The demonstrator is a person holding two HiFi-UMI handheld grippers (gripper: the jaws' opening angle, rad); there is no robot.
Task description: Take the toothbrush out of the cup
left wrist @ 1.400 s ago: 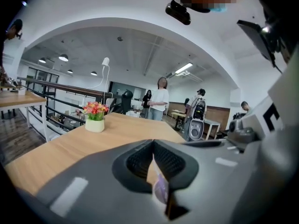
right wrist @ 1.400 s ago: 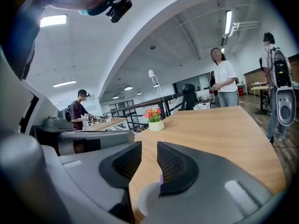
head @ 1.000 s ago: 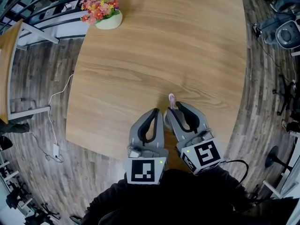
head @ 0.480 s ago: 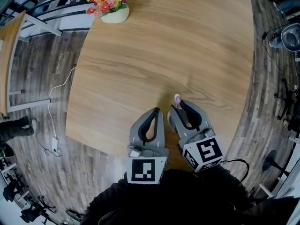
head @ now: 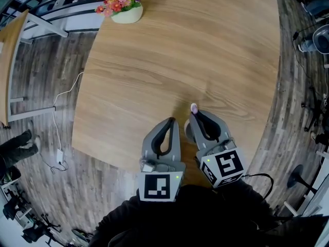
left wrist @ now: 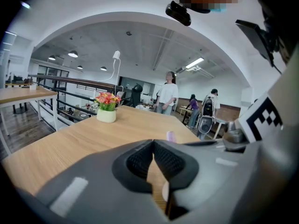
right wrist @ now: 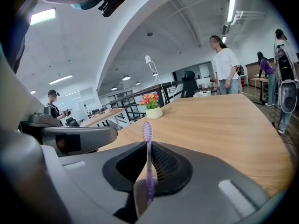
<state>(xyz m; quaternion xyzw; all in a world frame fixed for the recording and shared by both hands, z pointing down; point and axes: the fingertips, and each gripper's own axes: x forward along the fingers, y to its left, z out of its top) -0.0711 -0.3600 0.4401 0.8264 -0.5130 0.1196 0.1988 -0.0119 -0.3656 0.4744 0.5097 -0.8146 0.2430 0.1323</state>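
Purple toothbrush (right wrist: 148, 167) stands in the cup (head: 187, 131), and the right gripper (head: 196, 116) has just closed onto its stem (left gripper (head: 171, 121) is pressed together, empty). I'd lift straight up so the cup doesn't tip.

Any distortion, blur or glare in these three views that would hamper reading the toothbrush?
Head view: fisheye bends the table edges, light even, toothbrush tip small but clear. Right gripper view: toothbrush sharp, corners vignetted dark, ceiling light strip blown out. Left gripper view: foreground soft, flower pot crisp.
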